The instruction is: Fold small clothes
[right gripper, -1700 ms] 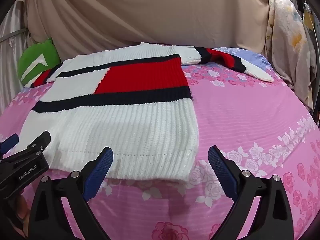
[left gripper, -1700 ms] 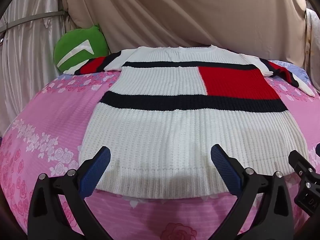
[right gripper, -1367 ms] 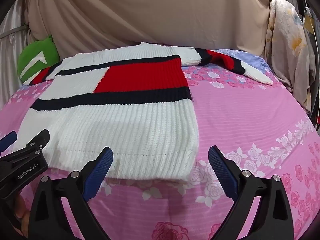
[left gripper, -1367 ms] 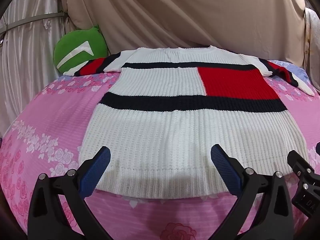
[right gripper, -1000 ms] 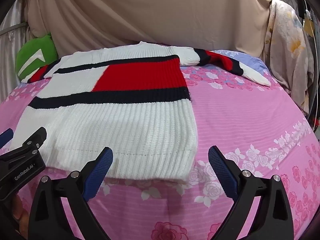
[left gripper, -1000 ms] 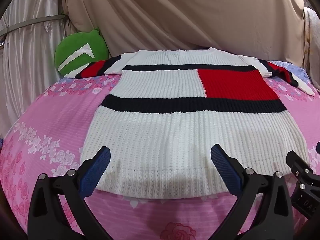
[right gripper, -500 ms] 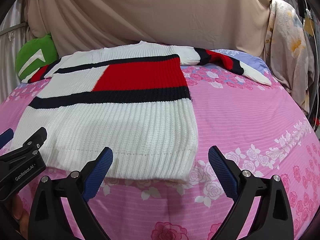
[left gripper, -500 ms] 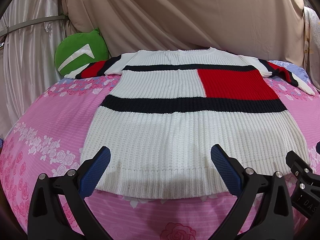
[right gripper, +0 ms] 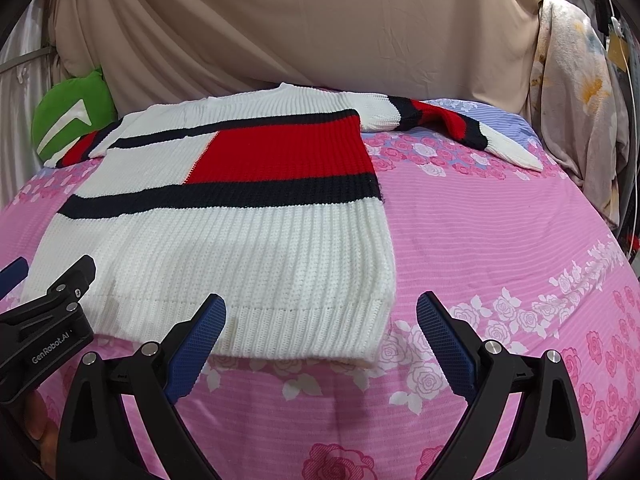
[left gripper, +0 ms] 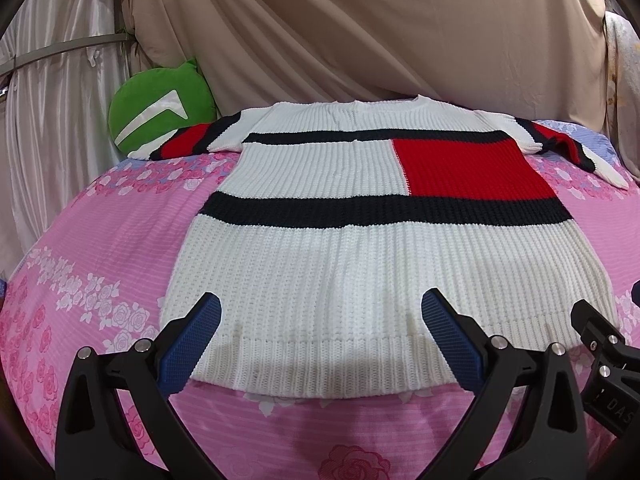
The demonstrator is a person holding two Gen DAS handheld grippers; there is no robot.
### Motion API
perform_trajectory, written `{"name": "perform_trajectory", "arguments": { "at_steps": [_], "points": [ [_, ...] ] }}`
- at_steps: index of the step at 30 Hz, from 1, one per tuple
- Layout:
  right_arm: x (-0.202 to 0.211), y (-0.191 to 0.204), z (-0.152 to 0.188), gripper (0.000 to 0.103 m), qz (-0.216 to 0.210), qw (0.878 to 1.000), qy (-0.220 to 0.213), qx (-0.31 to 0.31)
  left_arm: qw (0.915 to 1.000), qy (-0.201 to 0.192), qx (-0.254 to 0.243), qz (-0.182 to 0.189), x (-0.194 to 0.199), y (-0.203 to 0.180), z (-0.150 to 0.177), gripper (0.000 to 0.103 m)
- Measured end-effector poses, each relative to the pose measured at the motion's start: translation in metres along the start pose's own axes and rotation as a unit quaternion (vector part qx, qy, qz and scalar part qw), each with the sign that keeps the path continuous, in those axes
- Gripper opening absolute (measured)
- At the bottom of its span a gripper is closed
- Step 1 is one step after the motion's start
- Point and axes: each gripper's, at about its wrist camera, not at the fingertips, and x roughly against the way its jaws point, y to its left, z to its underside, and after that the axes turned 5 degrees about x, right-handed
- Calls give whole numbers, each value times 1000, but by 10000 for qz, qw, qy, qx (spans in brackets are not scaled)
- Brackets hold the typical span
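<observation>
While spread flat across the pink floral bed [left gripper: 100,248], sweater [left gripper: 352,264] unfolded, sleeves out. Barely any shift from a second ago: no fold begun. Left claw [left gripper: 320,340] gaping above the hem, empty; right claw [right gripper: 320,336] likewise apart at the hem's right corner.

From my feed the sweater [left gripper: 360,248] reads as chunky ribbed knit, matt and coarse, with a tighter rib at the hem. Under it the bedsheet [left gripper: 100,248] looks like thin woven cloth with a faint sheen and a fine ribbed stripe. I note the left gripper [left gripper: 320,342] and right gripper [right gripper: 321,338] as matt black plastic with bright metal bolt heads; their pads [left gripper: 188,346] are blue, finely cross-hatched. Backdrop curtain [left gripper: 360,32] is smooth cloth; green cushion [left gripper: 160,114] is soft plush.
</observation>
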Motion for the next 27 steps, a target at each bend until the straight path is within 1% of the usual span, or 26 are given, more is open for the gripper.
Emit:
{"name": "perform_trajectory", "arguments": {
  "at_steps": [27],
  "points": [
    [0,0,0,95,0,10000,-2,-3,10000,-19,-4,-4,0,2,-1,98]
  ]
}}
